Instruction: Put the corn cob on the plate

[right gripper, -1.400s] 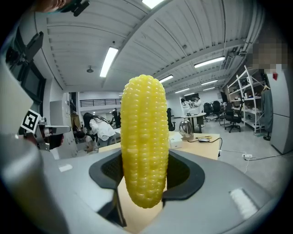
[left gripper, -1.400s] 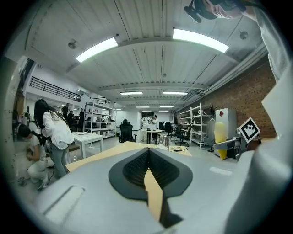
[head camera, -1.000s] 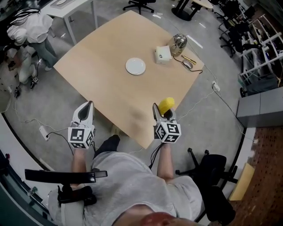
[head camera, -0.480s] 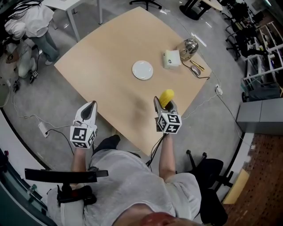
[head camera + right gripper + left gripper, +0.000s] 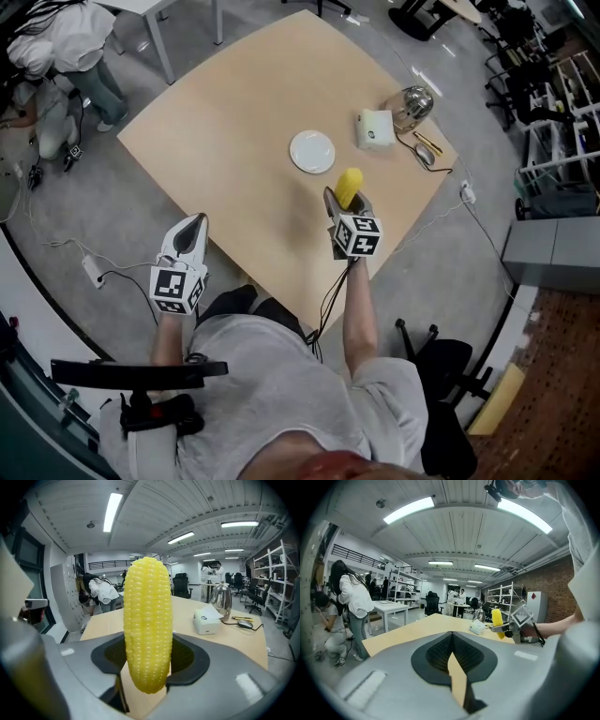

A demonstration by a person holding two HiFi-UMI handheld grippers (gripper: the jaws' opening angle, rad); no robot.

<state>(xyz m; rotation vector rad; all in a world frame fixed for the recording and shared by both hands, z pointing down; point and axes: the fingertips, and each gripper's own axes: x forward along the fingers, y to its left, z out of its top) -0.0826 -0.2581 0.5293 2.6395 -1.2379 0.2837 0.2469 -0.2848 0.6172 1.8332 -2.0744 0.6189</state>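
Corn cob [image 5: 147, 625], bright yellow and upright, sits clamped in right tool [image 5: 344, 200].

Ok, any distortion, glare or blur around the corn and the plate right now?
Head view: sharp and evenly lit, table edges bowed by the lens, plate and corn cob clear. Right gripper view: heavy fisheye, corn cob sharp, filling the centre; no plate shows. Left gripper view: fisheye, dark corners, bright ceiling strips.

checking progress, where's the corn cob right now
The corn cob is clamped upright in the right tool, above the table, just short of the white plate.
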